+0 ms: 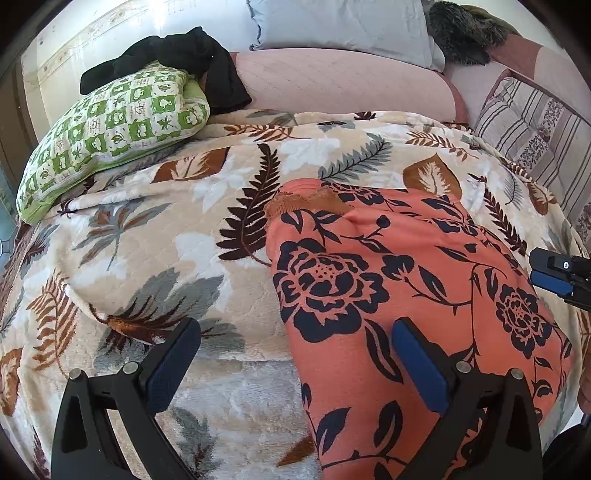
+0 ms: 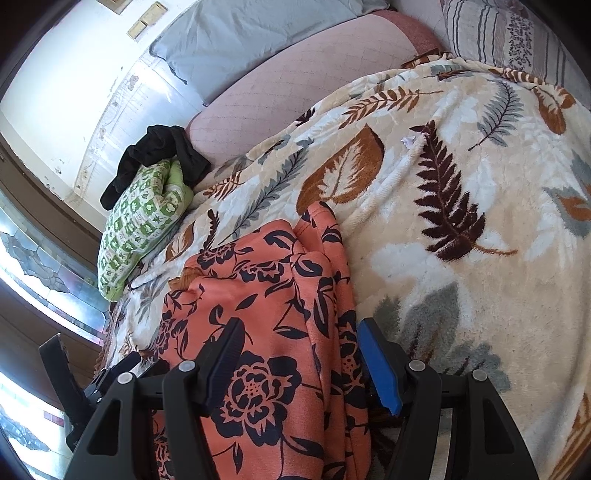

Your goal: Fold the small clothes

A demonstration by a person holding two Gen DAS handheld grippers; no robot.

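An orange garment with dark floral print (image 1: 406, 280) lies flat on the leaf-patterned blanket (image 1: 166, 258). My left gripper (image 1: 295, 354) hovers open over the garment's left edge; its right finger (image 1: 417, 365) is above the cloth and its left finger (image 1: 173, 362) above the blanket. In the right wrist view the garment (image 2: 266, 295) shows a lengthwise fold along its right side. My right gripper (image 2: 301, 354) stands open over it, the folded edge lying between the fingers without being pinched. The right gripper's tips (image 1: 554, 273) also appear at the right edge of the left wrist view.
A green-and-white checked pillow (image 1: 110, 136) with a black garment (image 1: 177, 59) on it sits at the far left. A grey pillow (image 1: 340, 26), a pink bolster (image 1: 332, 81) and a striped cushion (image 1: 528, 129) line the back. The blanket (image 2: 480, 221) stretches right.
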